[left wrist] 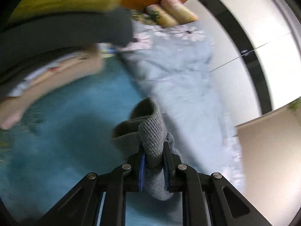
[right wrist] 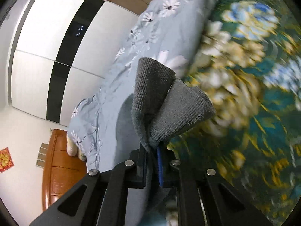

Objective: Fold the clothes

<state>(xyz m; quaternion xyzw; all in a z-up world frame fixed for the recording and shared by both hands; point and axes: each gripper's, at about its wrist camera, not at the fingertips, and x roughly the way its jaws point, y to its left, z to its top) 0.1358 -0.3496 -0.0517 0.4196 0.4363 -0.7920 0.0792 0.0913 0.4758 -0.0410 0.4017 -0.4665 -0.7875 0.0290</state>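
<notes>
Your left gripper (left wrist: 153, 162) pinches a grey ribbed garment (left wrist: 150, 131) at lower centre of its view; your right gripper (right wrist: 153, 162) clamps it too, above the floral bedspread (right wrist: 254, 94).

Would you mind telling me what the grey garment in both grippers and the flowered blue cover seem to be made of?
Grey garment: apparently a soft ribbed knit, matte; fine ridges show. Flowered blue cover: probably thin smooth woven cloth, perhaps cotton, with printed daisies and creases.
</notes>
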